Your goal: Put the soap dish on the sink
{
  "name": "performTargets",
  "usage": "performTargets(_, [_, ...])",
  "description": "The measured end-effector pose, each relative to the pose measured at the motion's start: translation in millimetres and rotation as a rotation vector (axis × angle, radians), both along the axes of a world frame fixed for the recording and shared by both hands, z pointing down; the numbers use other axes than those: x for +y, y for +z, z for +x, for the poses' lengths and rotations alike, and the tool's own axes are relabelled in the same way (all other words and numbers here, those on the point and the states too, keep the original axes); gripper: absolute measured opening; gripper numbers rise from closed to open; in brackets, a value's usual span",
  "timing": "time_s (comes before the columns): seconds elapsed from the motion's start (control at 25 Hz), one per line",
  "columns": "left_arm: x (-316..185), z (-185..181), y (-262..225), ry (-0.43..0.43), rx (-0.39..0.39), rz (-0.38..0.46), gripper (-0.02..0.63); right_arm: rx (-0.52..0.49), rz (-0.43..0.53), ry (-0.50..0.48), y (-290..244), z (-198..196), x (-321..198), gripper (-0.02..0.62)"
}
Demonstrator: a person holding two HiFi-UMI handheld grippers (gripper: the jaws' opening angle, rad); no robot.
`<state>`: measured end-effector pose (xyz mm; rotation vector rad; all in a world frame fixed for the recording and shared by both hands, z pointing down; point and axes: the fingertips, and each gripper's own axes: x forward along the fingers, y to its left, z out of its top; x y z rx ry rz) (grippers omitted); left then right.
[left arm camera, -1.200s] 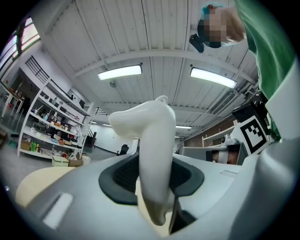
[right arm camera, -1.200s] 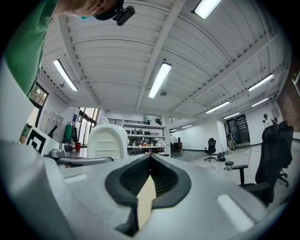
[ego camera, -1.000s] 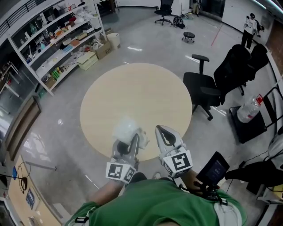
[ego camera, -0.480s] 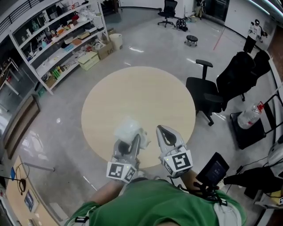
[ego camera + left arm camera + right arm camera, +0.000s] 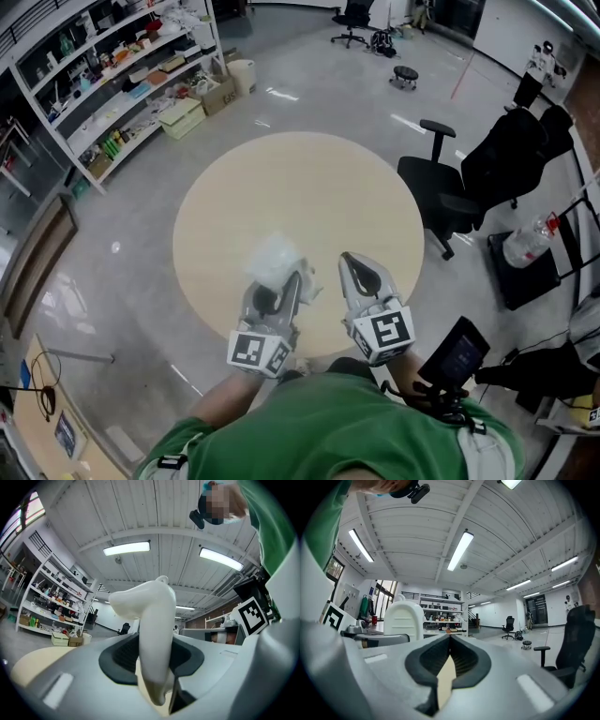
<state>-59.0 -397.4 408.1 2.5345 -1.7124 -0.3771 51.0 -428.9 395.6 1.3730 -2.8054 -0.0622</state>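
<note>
White plastic soap dish [image 5: 272,259] clamped in left gripper [image 5: 282,283]; right gripper [image 5: 355,267] closed. Beneath both: round beige tabletop [image 5: 292,187], near edge; grey floor [image 5: 122,281] around.

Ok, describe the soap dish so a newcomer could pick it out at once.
Start at the round beige table in the middle of the floor; over its near edge are the left gripper and the right gripper. The soap dish is the pale white piece clamped in the left one, while the right one is shut and empty.

My left gripper [image 5: 277,292] and right gripper [image 5: 354,270] are pale grey, black-padded, with black-and-white square markers; soap dish [image 5: 273,258] milky white, table [image 5: 291,187] beige, shirt [image 5: 328,422] green, floor [image 5: 309,94] glossy grey.
</note>
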Motion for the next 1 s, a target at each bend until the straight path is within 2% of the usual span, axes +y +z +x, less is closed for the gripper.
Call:
performTargets(0.32, [-27, -10, 25, 0.016, -0.008, -0.057, 0.15, 0.039, -0.035, 0.012, 15, -9, -26, 0.003])
performTargets(0.56, [-60, -6, 62, 0.005, 0.006, -0.148, 0.15, 0.066, -0.087, 0.01, 41, 1, -57, 0.003])
performTargets(0.76, [-92, 3, 95, 0.009, -0.001, -0.245, 0.15, 0.099, -0.133, 0.009, 65, 8, -90, 0.003])
performTargets(1.0, [-122, 10, 158, 0.0, 0.007, -0.404, 0.15, 0.139, -0.237, -0.021, 119, 10, -120, 0.003])
